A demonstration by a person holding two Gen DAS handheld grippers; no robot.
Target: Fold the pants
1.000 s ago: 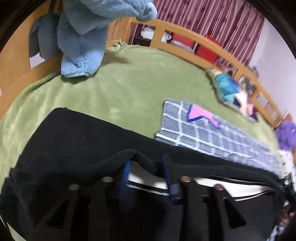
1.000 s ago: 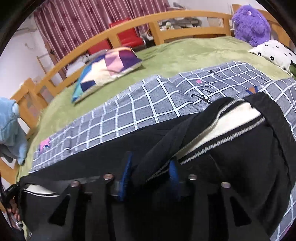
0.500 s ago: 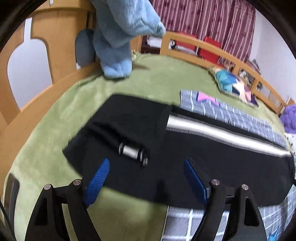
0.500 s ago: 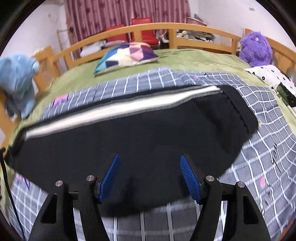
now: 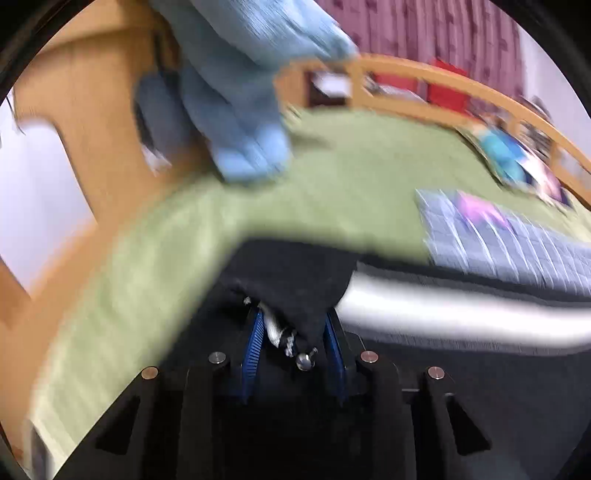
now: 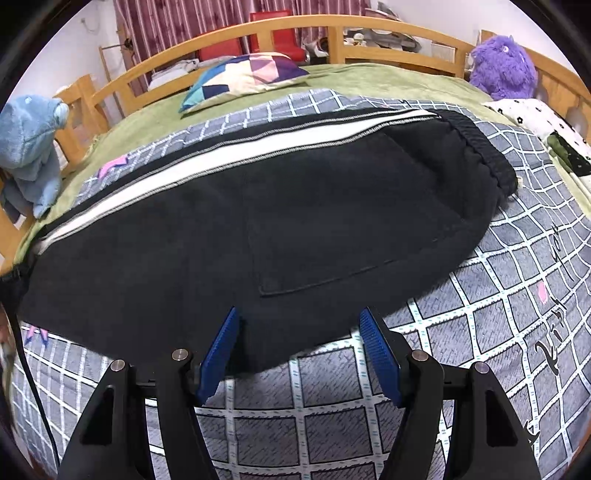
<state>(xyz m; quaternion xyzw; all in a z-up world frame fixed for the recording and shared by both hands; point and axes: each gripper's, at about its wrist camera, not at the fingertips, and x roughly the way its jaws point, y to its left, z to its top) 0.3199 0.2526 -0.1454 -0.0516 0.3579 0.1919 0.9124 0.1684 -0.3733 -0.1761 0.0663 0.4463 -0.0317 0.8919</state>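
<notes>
The black fleece pants with a white side stripe (image 6: 258, 206) lie flat on the grey checked blanket (image 6: 498, 314) over the green bed cover (image 6: 388, 75); the legs look laid one on the other, so the lengthwise fold seems done, and the crosswise folds are left. Their long axis runs across the bed from side to side; the ribbed end sits toward the purple plush toy (image 6: 502, 66), the other end toward the blue plush toy (image 6: 29, 147) at the wooden bed rail (image 6: 295, 26). The left tool (image 5: 295, 325) is clamped on the pants' near end, where a white drawstring with a metal tip shows between its blue pads; that view is blurred. The right tool (image 6: 299, 332) hangs just above the near edge, its pads spread apart, holding nothing.
</notes>
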